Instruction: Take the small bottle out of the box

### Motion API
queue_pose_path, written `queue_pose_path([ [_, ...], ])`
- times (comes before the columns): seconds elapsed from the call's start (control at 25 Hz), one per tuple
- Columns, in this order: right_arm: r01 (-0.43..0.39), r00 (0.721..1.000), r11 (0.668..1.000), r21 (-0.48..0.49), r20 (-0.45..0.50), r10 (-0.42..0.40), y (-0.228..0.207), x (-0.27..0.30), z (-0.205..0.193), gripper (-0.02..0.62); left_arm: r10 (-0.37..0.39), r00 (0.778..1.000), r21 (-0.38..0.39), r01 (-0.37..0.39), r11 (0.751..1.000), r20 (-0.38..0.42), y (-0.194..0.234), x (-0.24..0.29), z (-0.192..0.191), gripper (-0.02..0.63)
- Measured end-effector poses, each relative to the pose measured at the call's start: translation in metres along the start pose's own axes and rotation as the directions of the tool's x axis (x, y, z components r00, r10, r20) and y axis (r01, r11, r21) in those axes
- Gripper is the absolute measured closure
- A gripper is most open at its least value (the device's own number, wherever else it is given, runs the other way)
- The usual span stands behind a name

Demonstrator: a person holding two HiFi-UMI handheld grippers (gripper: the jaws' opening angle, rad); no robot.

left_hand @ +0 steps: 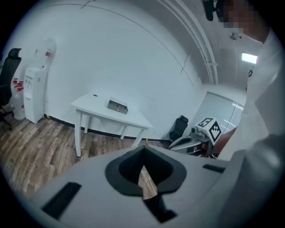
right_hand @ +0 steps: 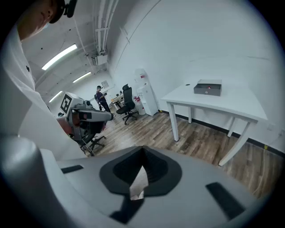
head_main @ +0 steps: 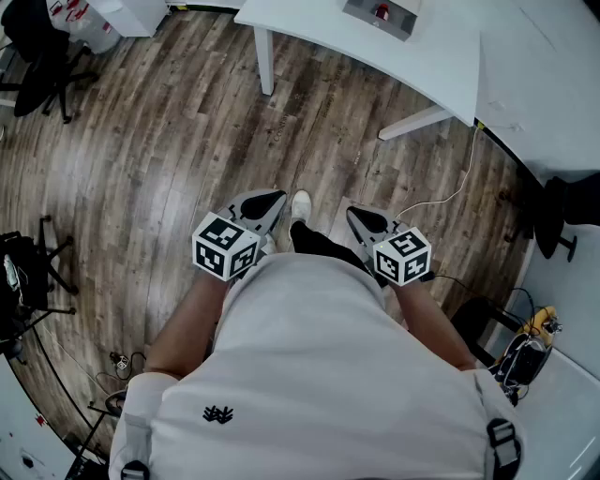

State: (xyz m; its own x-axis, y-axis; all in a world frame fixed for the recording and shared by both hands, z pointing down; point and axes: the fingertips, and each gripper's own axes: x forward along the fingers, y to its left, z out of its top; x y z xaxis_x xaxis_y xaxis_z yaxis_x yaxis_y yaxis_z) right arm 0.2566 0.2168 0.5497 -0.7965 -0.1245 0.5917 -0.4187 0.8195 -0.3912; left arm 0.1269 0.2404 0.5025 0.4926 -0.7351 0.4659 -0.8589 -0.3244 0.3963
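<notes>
Head view: left gripper (head_main: 275,201) and right gripper (head_main: 358,217) are held fully closed and empty. The grey box (head_main: 380,17) is seen well ahead of them on the white table (head_main: 319,37); no bottle can be made out.

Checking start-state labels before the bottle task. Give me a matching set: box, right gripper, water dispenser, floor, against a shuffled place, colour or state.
Things:
1. box
2. right gripper
3. water dispenser
4. floor

Matches:
A. brown wood planks
B. stands against the wall
C. on the white table
D. jaws shut, nothing between them

Pairs: 1-C, 2-D, 3-B, 4-A
</notes>
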Motion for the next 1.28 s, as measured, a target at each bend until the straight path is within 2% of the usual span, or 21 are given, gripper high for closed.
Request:
queue_pose_path([
  [0.24, -0.026, 1.0, 0.999, -0.029, 0.015, 0.026, -0.042, 0.013, 0.043, 0.591, 0.023, 0.999, 0.036, -0.021, 0.999, -0.035, 0.016, 0.034, 0.036, 0.6],
  [0.48, -0.064, 0.997, 0.997, -0.033, -0.04, 0.063, -0.074, 0.027, 0.049, 0.591, 0.055, 0.998, 0.061, -0.053, 0.997, -0.033, 0.04, 0.06, 0.072, 0.6],
  [0.6, -0.096, 0.992, 0.995, -0.003, -0.079, 0.095, -0.083, 0.034, 0.049, 0.589, 0.059, 0.998, 0.026, -0.058, 0.998, -0.018, 0.052, 0.072, 0.087, 0.6],
  [0.72, -0.091, 0.992, 0.996, 0.001, -0.086, 0.091, -0.085, 0.052, 0.059, 0.589, 0.035, 0.999, -0.002, -0.035, 0.999, -0.007, 0.076, 0.075, 0.097, 0.6],
  [0.88, -0.042, 0.997, 0.999, 0.008, -0.067, 0.043, -0.087, 0.084, 0.087, 0.588, -0.016, 1.0, 0.013, 0.016, 1.0, -0.02, 0.119, 0.081, 0.11, 0.6],
  [1.04, 0.027, 0.999, 0.998, 0.062, -0.043, -0.024, -0.09, 0.113, 0.122, 0.588, -0.11, 0.993, 0.058, 0.112, 0.992, -0.041, 0.152, 0.089, 0.14, 0.6],
  [1.28, 0.103, 0.995, 0.991, 0.084, -0.026, -0.101, -0.097, 0.159, 0.179, 0.586, -0.21, 0.975, 0.117, 0.218, 0.969, -0.072, 0.209, 0.086, 0.181, 0.6],
])
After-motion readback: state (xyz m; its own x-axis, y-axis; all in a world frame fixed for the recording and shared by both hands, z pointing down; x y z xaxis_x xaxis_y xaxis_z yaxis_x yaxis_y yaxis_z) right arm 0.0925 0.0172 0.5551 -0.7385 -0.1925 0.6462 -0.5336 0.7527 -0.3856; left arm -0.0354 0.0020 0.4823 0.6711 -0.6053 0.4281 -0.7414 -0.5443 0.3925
